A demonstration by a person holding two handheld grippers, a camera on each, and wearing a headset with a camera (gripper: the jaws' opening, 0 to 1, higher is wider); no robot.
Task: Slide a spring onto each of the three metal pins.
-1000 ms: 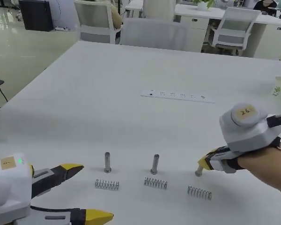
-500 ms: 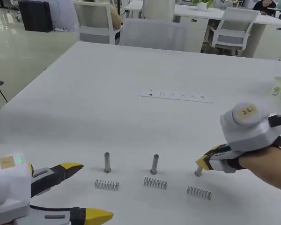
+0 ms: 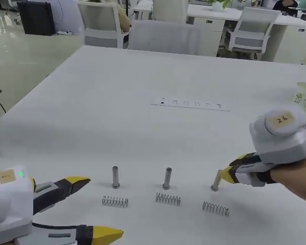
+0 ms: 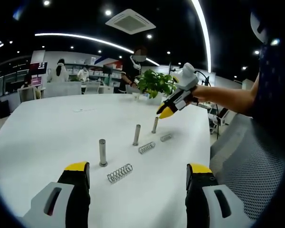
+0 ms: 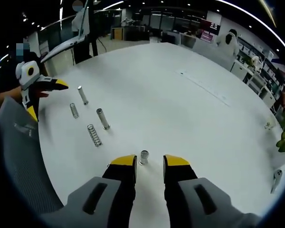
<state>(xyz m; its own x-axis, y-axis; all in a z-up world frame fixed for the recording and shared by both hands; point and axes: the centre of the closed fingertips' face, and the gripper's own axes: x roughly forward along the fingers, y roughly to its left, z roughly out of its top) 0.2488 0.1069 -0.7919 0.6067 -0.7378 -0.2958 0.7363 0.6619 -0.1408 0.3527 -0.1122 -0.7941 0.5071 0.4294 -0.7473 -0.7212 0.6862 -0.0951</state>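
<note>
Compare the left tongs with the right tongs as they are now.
The left tongs are spread wide; the right tongs are drawn in to a narrow gap. The left tongs have nothing between their jaws and sit short of the left pin and its spring; the right tongs straddle the right pin, with a sliver of gap on each side. Both have yellow tips and hover low over the white table.

Steel-grey pins [image 3: 115, 176] [image 3: 167, 178] [image 3: 215, 181] and silvery springs [image 3: 115, 202] [image 3: 168, 199] [image 3: 215, 208] show against a plain white bench [image 3: 143, 102]. The left claw [image 4: 138, 168] and right claw [image 5: 150, 160] pair white housings with dark jaws tipped bright yellow. A tan sticker [image 3: 280, 120] marks the right, a tan tag [image 3: 8, 176] and green light [image 3: 21, 175] the left. The white power strip [image 3: 191, 104] nearly matches the bench.
</note>
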